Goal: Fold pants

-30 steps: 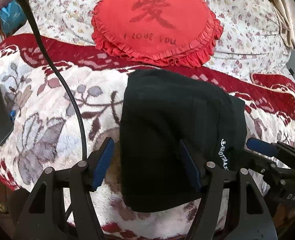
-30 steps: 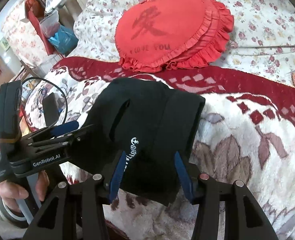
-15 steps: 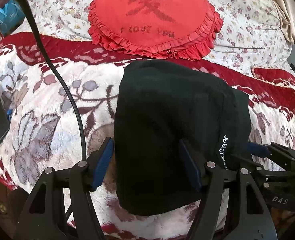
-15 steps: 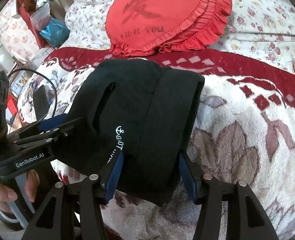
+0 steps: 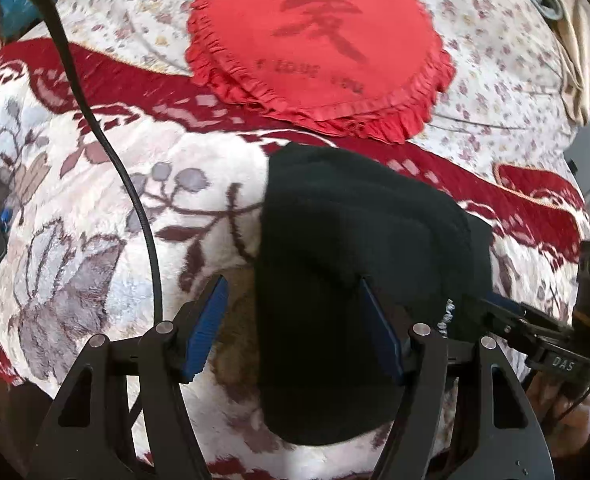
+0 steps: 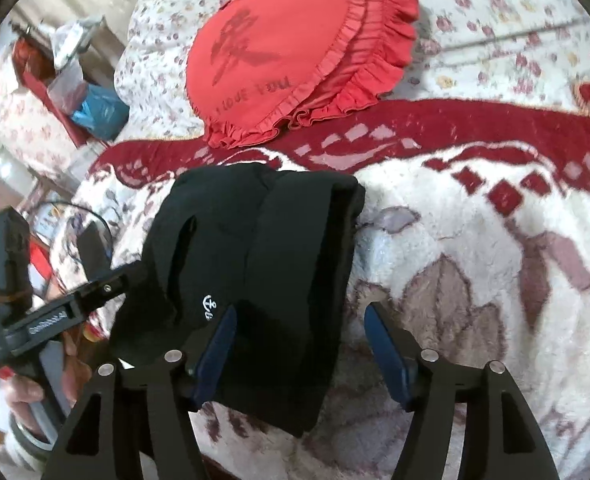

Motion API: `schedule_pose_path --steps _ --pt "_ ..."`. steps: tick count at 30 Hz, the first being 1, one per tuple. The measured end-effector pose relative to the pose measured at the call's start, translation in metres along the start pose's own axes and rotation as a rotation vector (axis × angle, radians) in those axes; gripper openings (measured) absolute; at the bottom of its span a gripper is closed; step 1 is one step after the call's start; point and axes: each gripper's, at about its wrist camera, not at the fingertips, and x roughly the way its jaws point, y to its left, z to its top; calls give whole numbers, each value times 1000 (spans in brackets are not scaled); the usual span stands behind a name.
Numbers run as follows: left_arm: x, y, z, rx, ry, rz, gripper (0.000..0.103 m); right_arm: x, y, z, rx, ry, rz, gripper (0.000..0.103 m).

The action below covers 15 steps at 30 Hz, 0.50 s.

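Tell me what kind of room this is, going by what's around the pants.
Most likely a bedroom at home: the folded black pants lie on a bed spread with a plush red-and-white floral blanket, with a red frilled heart-shaped cushion on a flowered quilt behind.

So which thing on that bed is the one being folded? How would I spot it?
Start from the big red heart-shaped frilled cushion on the flowered bedspread. Just below it, on the fluffy white blanket with a dark red border, lies a folded bundle of black fabric pants. It is the only plain black cloth there, marked by a small white anchor logo.
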Motion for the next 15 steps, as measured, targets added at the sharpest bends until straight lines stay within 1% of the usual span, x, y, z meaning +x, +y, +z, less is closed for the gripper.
schedule_pose_path --steps 3,5,6,7,8,9,10,12,15 --pt "9 4 1 -18 26 -21 67 9 -3 1 15 11 29 67" --pt "15 3 1 -14 36 -49 67 15 -4 2 18 15 49 69" --pt "18 2 1 -14 41 -59 69 18 -4 3 15 11 61 70" --pt "21 2 1 -17 49 -68 76 20 -4 3 12 9 66 72" --pt "26 4 2 -27 65 -79 80 21 -3 4 4 3 73 74" --pt "31 6 3 -39 85 -86 88 22 -2 4 -4 1 78 75" --pt "36 8 3 -54 104 -97 90 23 -2 5 -8 -2 85 77" --pt "40 9 3 -58 107 -113 97 25 -4 6 -11 -16 107 79" --pt "43 -2 0 -12 103 -87 102 28 -6 6 -7 -45 137 82"
